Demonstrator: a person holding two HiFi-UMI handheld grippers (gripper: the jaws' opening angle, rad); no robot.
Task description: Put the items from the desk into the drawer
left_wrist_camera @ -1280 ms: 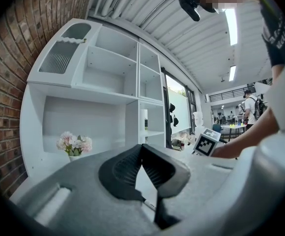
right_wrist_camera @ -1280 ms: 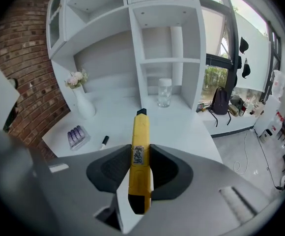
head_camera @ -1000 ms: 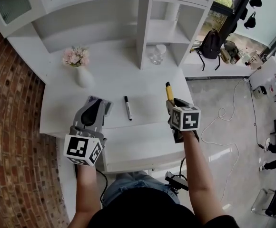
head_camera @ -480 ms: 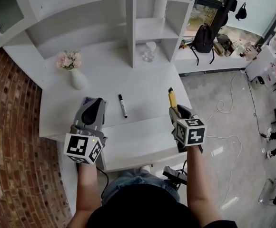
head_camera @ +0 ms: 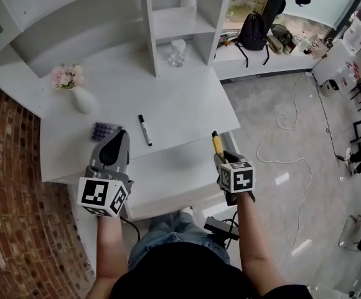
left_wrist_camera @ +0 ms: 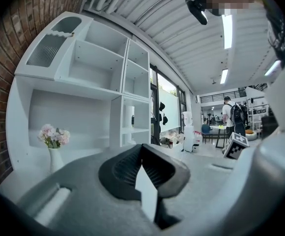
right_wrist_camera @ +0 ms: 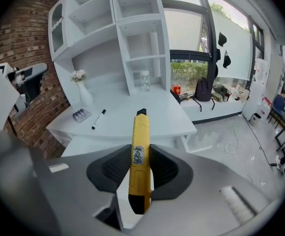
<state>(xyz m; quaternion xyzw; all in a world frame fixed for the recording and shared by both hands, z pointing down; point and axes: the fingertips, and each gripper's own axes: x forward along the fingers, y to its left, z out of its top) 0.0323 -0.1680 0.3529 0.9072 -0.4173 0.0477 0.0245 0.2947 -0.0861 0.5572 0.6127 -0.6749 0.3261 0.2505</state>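
The left gripper point(head_camera: 119, 141), jaws together on nothing, hovers at the front edge of the desk point(head_camera: 187, 101). The purple pack point(head_camera: 104, 130) lies at its 11 o'clock and the black marker point(head_camera: 145, 130) at its 2 o'clock, both on the desk and not yet moved. At the marker's 5 o'clock the open drawer point(head_camera: 168, 180) shows nothing inside, so I judge no item stowed. At its 3 o'clock the right gripper point(head_camera: 221, 157) is clamped on the yellow utility knife point(head_camera: 216, 143), likely the first to go in.
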